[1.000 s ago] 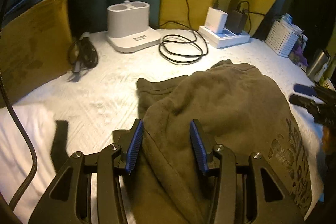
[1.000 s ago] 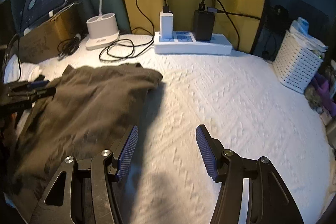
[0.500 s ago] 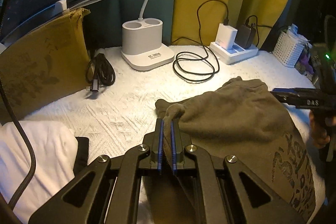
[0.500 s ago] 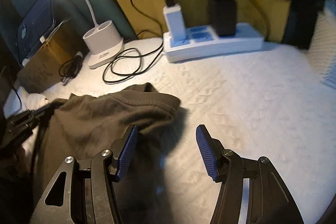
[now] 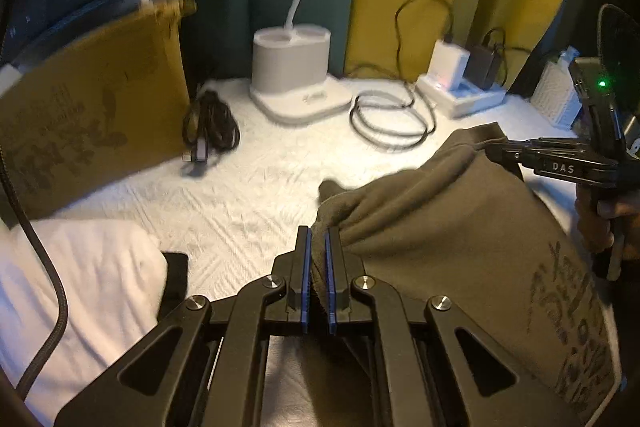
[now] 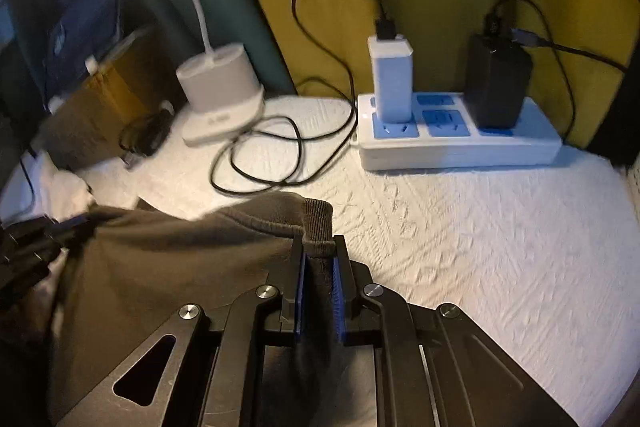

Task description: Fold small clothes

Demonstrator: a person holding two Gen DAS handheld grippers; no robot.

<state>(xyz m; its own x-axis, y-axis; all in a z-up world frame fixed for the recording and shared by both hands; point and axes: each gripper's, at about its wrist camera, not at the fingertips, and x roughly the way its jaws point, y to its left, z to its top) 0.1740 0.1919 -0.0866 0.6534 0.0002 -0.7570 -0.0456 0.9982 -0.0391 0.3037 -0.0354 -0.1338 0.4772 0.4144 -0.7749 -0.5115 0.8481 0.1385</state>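
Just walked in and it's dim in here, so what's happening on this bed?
A person is folding a small olive garment on a white bedspread, with a handheld tool in each hand. The left tool is shut on a bunched corner of it. The right tool is closing on its ribbed edge. The cloth hangs stretched between the two.

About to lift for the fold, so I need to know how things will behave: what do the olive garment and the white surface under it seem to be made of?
Olive garment: looks like soft, matte knit fleece, probably cotton; its ribbed hem shows by the right gripper.
White surface: seems a woven or quilted cloth cover, matte, with a raised pattern.
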